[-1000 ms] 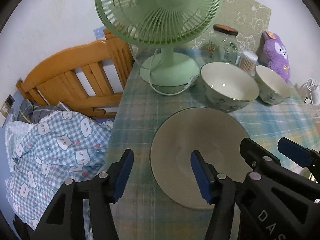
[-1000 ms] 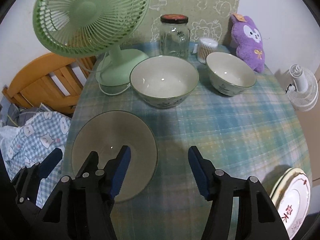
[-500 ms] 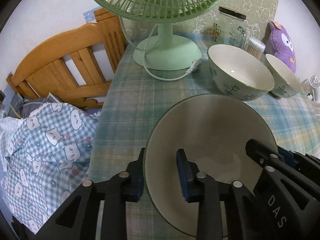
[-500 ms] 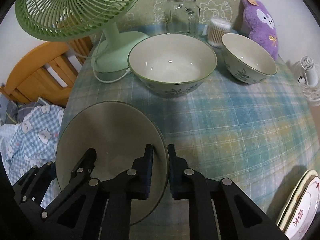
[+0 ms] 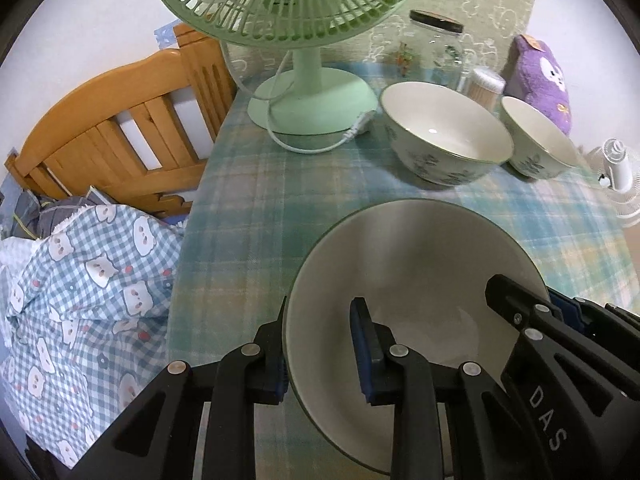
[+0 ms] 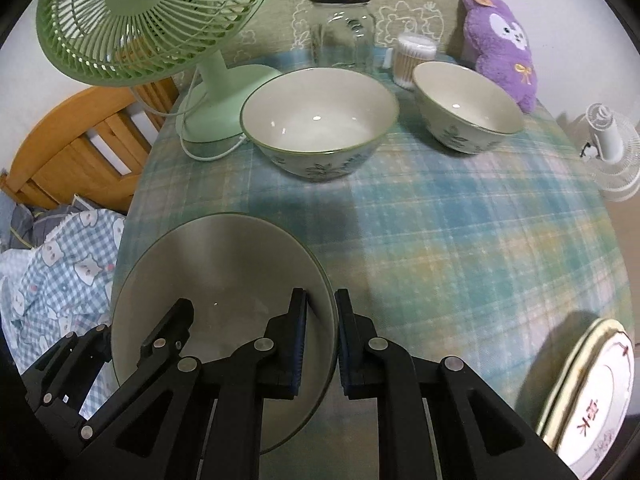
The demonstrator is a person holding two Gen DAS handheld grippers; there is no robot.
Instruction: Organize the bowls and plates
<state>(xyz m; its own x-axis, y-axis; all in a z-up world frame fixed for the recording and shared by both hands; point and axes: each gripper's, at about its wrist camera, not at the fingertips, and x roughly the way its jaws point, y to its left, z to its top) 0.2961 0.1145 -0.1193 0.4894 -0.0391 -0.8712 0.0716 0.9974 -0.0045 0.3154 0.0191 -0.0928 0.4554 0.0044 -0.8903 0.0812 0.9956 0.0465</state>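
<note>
Plaid cloth [image 6: 460, 240] covers the table, fan [image 5: 304, 92] and wooden headboard [image 5: 112, 128] behind. I have the green-rimmed plate [image 6: 224, 280] pinched at opposite rims: left gripper [image 5: 322, 356] and right gripper [image 6: 320, 340] both clamped. Glazed ceramic: stiff, slick, breakable; I judge rim grips best. Two bowls [image 6: 320, 120] sit beyond

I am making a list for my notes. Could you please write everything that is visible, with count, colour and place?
plate: 1, grey-green, near left, held at both edges
bowls: 2, cream with green rim, large middle, small to its right
plate stack: white with red marks, near right edge
fan: 1, green, back left
glass jar: 1, clear, back
cotton swab tub: 1, beside jar
plush toy: 1, purple, back right
tablecloth: blue-green plaid
left gripper: black, shut on plate's left rim
right gripper: black, shut on plate's right rim
</note>
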